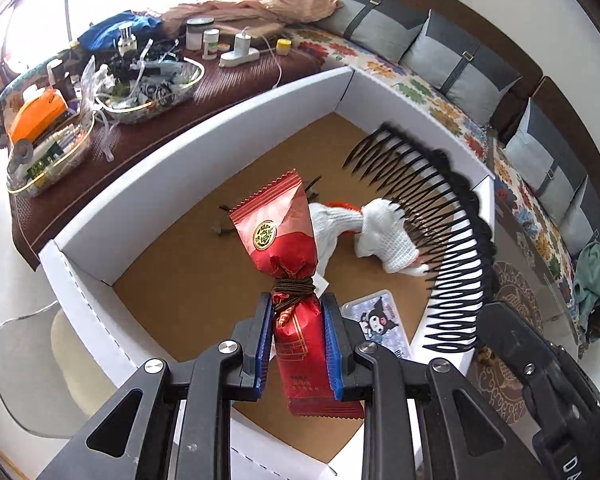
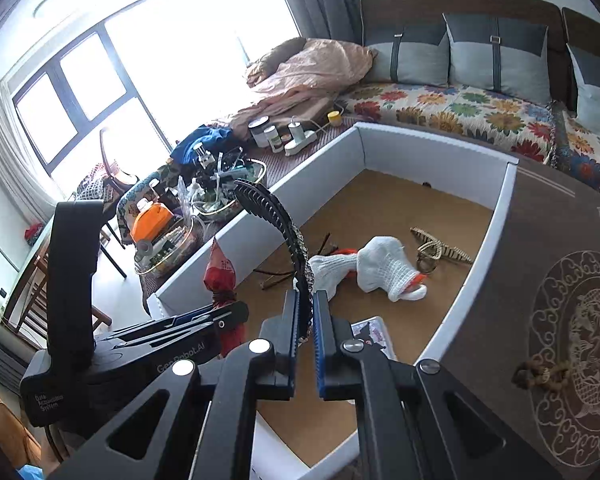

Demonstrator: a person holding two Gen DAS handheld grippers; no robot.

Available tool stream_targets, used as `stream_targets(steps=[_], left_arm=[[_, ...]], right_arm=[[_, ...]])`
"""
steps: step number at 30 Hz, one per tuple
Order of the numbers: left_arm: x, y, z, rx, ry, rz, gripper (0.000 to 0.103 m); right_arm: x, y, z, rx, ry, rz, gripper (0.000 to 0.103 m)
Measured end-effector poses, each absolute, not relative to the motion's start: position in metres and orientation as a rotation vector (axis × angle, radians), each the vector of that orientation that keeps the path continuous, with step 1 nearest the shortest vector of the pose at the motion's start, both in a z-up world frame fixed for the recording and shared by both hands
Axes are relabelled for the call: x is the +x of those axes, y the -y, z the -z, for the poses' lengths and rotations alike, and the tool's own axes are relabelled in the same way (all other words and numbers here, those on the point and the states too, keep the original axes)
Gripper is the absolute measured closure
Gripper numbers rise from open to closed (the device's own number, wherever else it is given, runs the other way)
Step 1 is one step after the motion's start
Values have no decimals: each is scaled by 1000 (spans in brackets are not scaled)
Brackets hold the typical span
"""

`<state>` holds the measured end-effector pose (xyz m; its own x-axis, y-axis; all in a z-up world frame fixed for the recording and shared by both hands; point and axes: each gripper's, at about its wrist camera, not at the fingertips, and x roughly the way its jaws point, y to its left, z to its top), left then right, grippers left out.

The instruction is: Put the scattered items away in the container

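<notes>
My left gripper (image 1: 298, 336) is shut on a red snack packet (image 1: 284, 236) bound with a brown cord, held above the white cardboard box (image 1: 204, 148) with a brown floor. My right gripper (image 2: 306, 312) is shut on a black hair comb (image 2: 280, 224), also held over the box (image 2: 432, 144); the comb also shows in the left wrist view (image 1: 432, 220). Inside the box lie a white glove (image 1: 380, 232), a cartoon card (image 1: 376, 320), dark sticks (image 1: 224, 220) and a woven striped ribbon (image 2: 436, 246). The glove also shows in the right wrist view (image 2: 380, 268).
A dark table (image 1: 236, 80) beyond the box holds glass trays of clutter (image 1: 152, 84), jars and a white charger (image 1: 240, 54). A patterned brown lid (image 2: 560, 320) lies right of the box. A floral sofa (image 2: 460, 108) with grey cushions runs behind.
</notes>
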<state>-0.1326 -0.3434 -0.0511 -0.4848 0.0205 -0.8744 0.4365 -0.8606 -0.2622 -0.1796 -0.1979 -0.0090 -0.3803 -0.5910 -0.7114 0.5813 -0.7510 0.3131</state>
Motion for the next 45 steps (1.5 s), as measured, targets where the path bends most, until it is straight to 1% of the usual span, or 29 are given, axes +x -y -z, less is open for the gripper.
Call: stream_targets(steps=[1,2,3,4,5,6,8,15,19,25,30,33,34,35,38,41,43,45], left_arm=[[-135,346,60,1466,-715,2404,73],[-136,349,68,1497,-752,2389,56],[-136,351,73,1508,-774,2371,51],[-133,352,76,1497,-766,2356,44],[-130,353,79,1486,-759,2342,40],[-127,353,79,1477,-761,2336,38],[-124,355,78,1461,-765,2331,34],[-121,353,58,1413,-746,2366,33],[-116,335,40,1389,-706,2402,33],[-106,272,13,1384,-579,2511,33],[-98,184,2,1429,-448,2662,33],[-99,125,9,1502,-352,2744,30],[-101,105,16,1541,-319,2757,23],[-102,86,24,1581,-285,2769,19],[-105,40,50,1692,-192,2788,19],[-114,11,80,1800,-123,2786,19],[-134,6,96,1899,-108,2756,19],[-163,12,101,1968,-130,2725,19]], right_arm=[[-182,205,18,1144,6,2133,93],[-183,211,25,1174,-11,2132,87],[-183,215,31,1195,-35,2141,79],[-185,215,36,1206,-52,2157,65],[-186,211,38,1210,-51,2166,55],[-186,207,40,1214,-44,2169,54],[-185,196,40,1217,-25,2192,53],[-177,147,12,1169,108,2277,53],[-170,111,2,1161,190,2316,53],[-152,33,-4,1136,265,2386,53],[-128,-63,4,1083,330,2476,53],[-112,-127,17,1076,372,2537,53],[-106,-147,23,1078,386,2557,53],[-100,-164,29,1082,398,2565,53],[-82,-212,48,1088,441,2577,53],[-61,-254,72,1078,512,2588,53],[-47,-276,89,1080,570,2599,53],[-37,-290,106,1097,613,2603,53]])
